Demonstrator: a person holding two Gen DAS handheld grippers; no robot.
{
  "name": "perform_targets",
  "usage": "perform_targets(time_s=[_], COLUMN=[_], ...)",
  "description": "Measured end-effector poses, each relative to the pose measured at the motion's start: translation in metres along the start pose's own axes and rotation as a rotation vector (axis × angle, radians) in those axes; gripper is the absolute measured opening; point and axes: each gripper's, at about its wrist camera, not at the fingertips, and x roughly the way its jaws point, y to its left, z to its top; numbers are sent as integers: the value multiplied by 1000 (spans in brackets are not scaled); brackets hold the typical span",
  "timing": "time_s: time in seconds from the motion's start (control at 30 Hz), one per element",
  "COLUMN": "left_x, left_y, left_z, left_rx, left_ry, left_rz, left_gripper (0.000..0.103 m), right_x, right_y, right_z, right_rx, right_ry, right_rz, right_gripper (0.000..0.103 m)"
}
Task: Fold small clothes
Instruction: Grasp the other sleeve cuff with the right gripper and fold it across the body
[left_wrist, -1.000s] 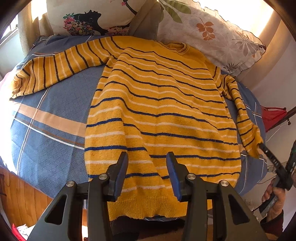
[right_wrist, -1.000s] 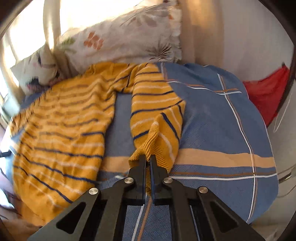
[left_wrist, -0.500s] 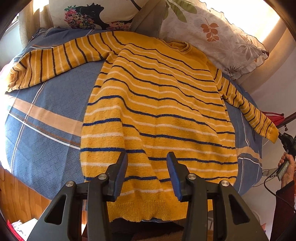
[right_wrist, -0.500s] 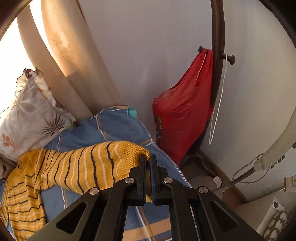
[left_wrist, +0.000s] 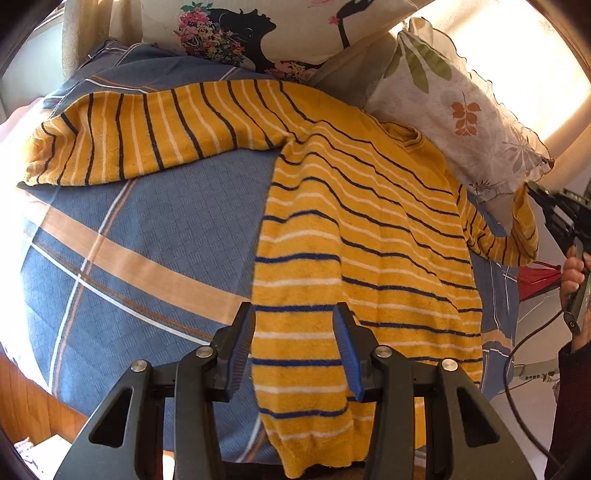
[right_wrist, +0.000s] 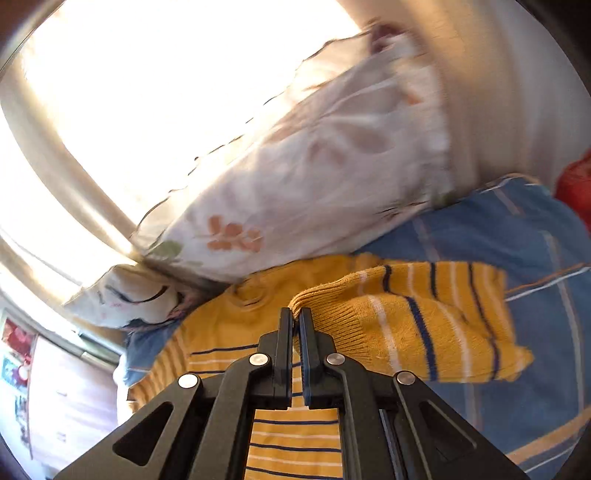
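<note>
Sweater: long axis runs from hem to pillow
Right gripper: pinching cuff, nearer pillow
Left gripper: spread, empty, above hem

Spread flat on the bed: a sweater, collar toward the pillows. Behind the sweater, two pillows propped at the head of the bed. To the sweater's left, one sleeve stretched across the bedcover. At the sweater's right, the other sleeve doubled back toward the collar, just before the nearer pillow.
</note>
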Motion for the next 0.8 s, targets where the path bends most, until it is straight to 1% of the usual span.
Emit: perform_targets(time_s=[0.03, 0.17, 0.23, 0.3, 0.43, 0.5, 0.53, 0.57, 0.6, 0.63, 0.67, 0.7, 0.73, 0.8], left_x=[-1, -5, -7, -7, -2, 2, 3, 5, 6, 7, 8, 8, 10, 15], left_y=[7, 39, 55, 70, 89, 95, 96, 97, 96, 96, 95, 94, 94, 94], left_z=[5, 21, 27, 32, 40, 43, 45, 47, 48, 50, 52, 53, 54, 55], left_rx=[0, -12, -25, -40, -56, -62, -65, -65, -63, -58, -51, -46, -42, -44], left_ry=[-2, -6, -5, 0, 15, 26, 31, 36, 38, 38, 37, 37, 38, 46], left_rz=[1, 8, 12, 14, 15, 7, 2, -4, -9, -14, -20, -24, -26, -34], left_gripper=[42, 43, 43, 43, 43, 43, 43, 43, 43, 43, 43, 43, 44, 44], right_x=[29, 124, 171, 211, 271, 286, 292, 291, 288, 279, 270, 259, 250, 232], right_y=[28, 110, 143, 165, 194, 202, 206, 208, 212, 215, 216, 218, 218, 215], right_z=[-5, -35, -54, -73, -109, -121, -127, -130, -132, -132, -132, -131, -130, -130], right_rx=[-18, -91, -125, -156, -246, -263, -268, -273, -280, -292, -307, -330, -362, -459], right_ry=[41, 163, 220, 268, 360, 406, 430, 438, 436, 421, 400, 373, 348, 286], right_rz=[51, 136, 135, 121, 89, 110, 130, 148, 166, 184, 181, 163, 126, -4], right_gripper=[4, 4, 4, 4, 8, 8, 10, 15, 24, 29, 35, 40, 43, 44])
